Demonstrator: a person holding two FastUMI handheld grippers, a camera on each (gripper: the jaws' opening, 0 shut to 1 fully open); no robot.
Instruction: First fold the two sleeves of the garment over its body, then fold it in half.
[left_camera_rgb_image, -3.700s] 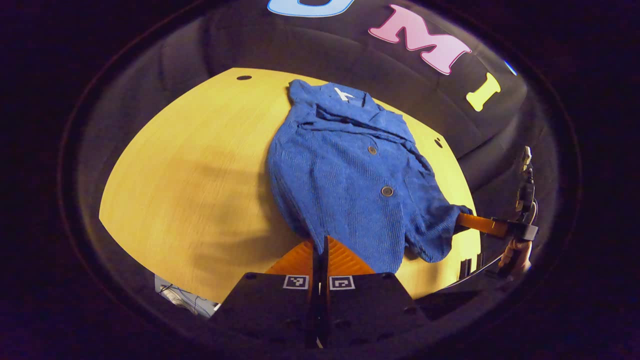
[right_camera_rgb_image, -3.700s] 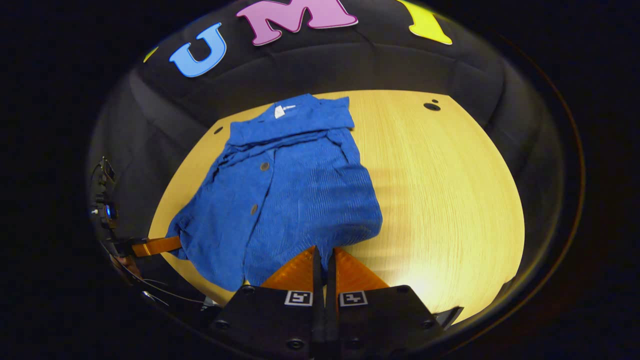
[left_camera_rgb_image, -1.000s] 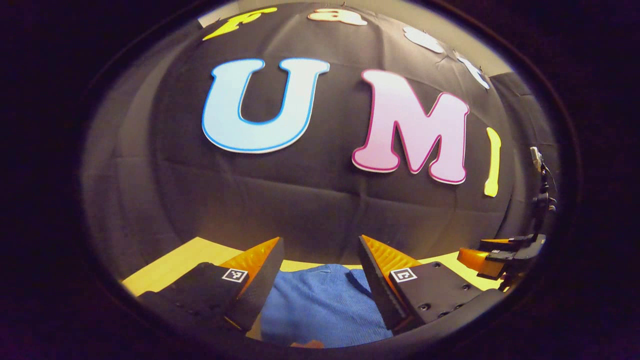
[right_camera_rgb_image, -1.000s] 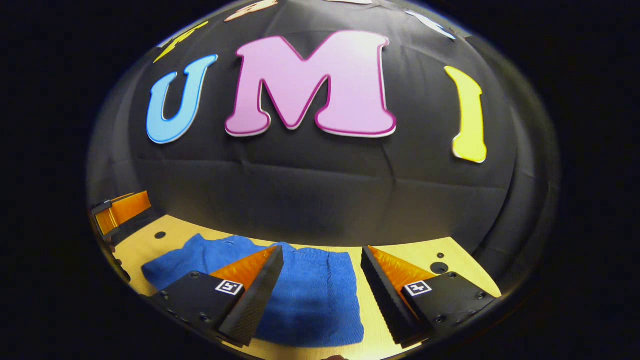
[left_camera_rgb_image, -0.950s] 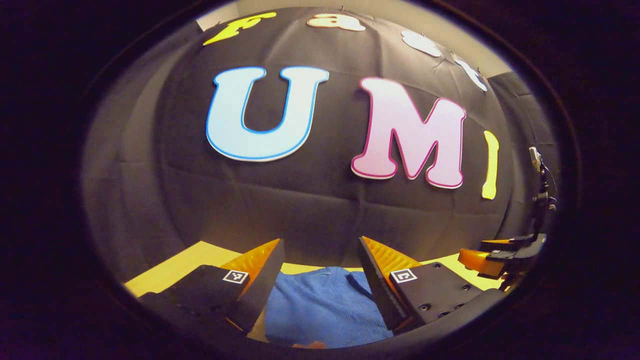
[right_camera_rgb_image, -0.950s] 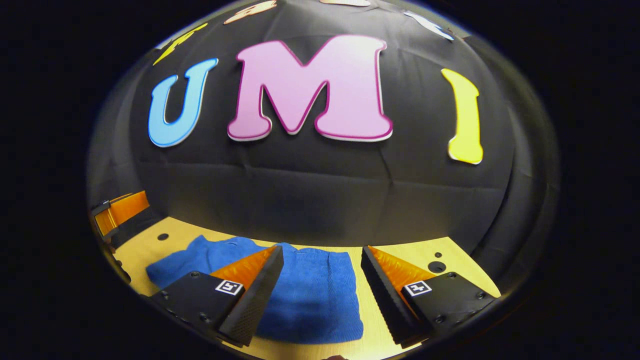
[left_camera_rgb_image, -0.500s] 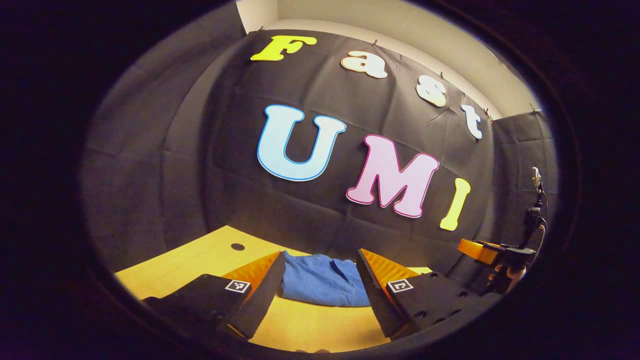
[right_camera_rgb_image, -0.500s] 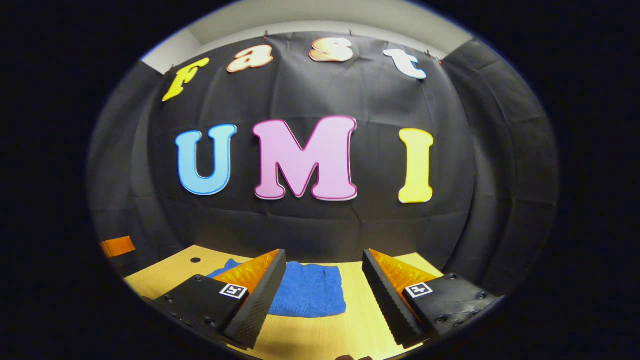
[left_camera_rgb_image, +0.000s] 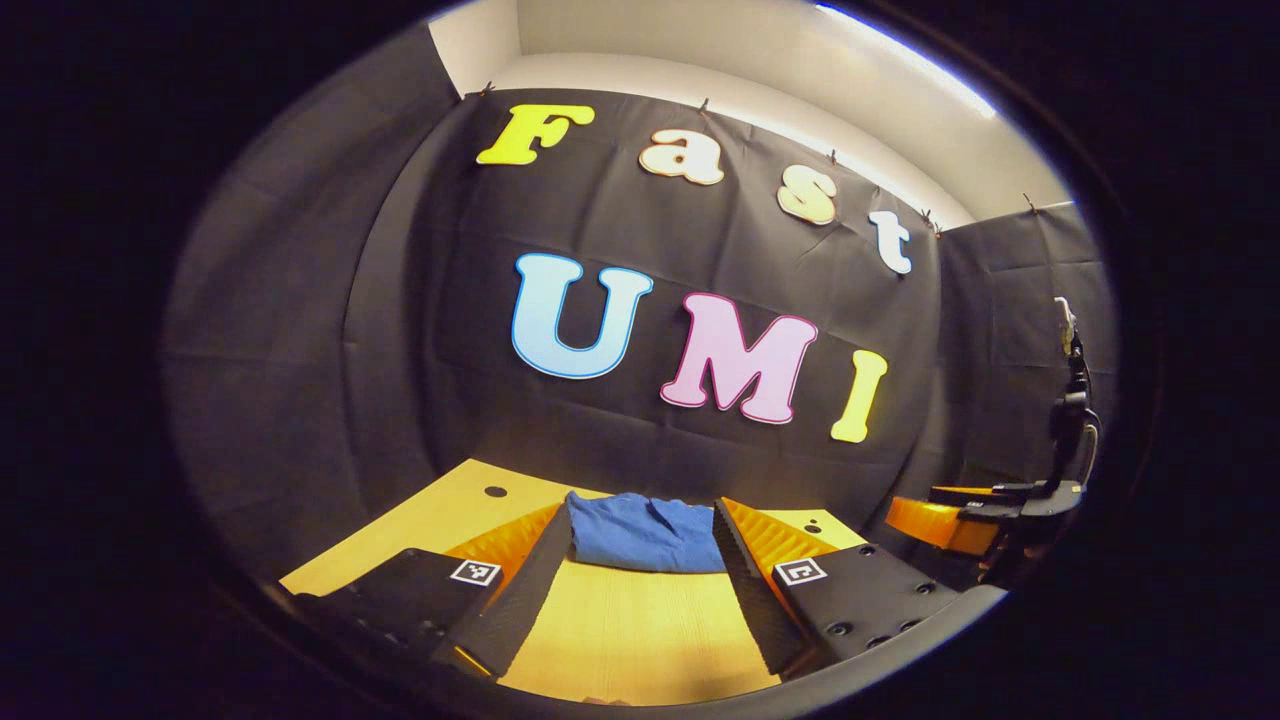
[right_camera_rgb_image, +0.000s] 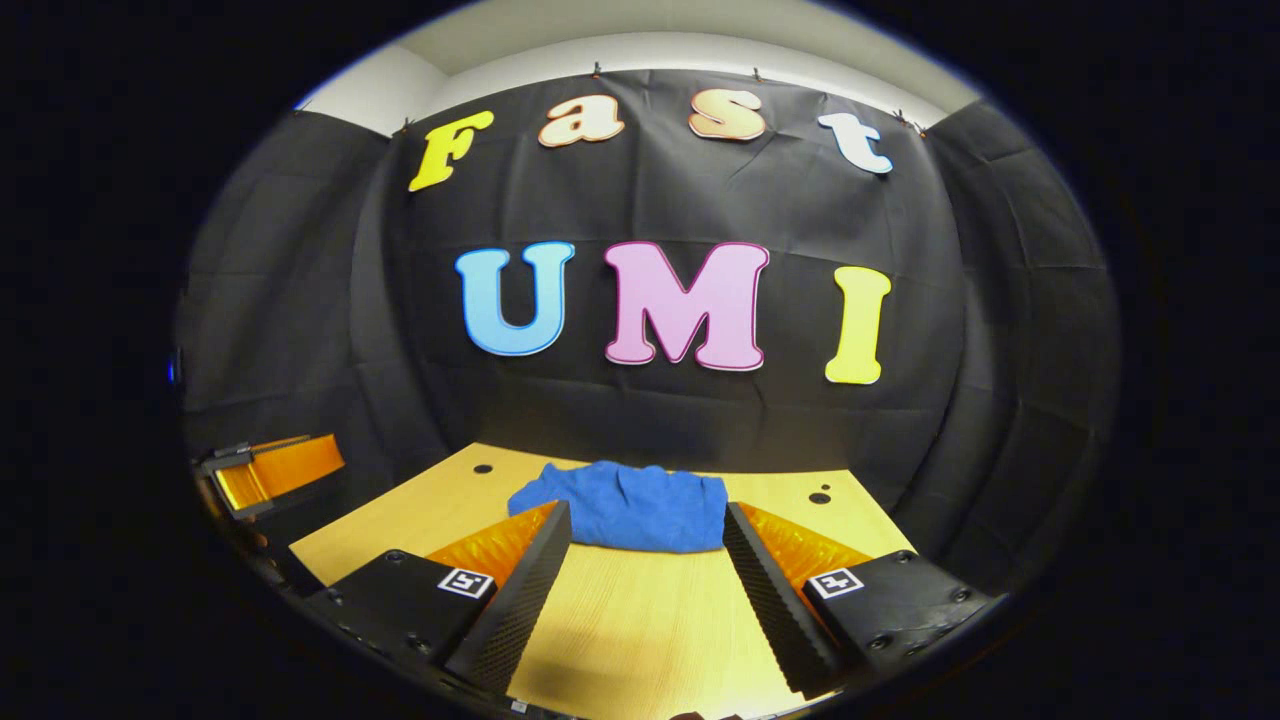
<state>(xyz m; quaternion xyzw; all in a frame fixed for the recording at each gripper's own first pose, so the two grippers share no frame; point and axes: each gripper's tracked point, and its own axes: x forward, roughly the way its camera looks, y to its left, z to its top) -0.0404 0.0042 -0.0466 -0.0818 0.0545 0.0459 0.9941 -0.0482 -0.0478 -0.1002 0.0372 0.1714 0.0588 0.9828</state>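
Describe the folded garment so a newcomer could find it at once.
Start at the yellow wooden table in front of the black cloth wall. Toward its far edge lies the garment, a compact folded bundle of ribbed blue fabric. It is the one soft blue thing on the tabletop; the small dark holes near it are in the wood.

Matt blue knitted garment (right_camera_rgb_image: 625, 518) on smooth, light wood-grain table (right_camera_rgb_image: 640, 620).

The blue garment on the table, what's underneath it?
The folded blue garment lies flat on the yellow wooden table. The tabletop shows all round it; the patch beneath and its inner layers are covered.
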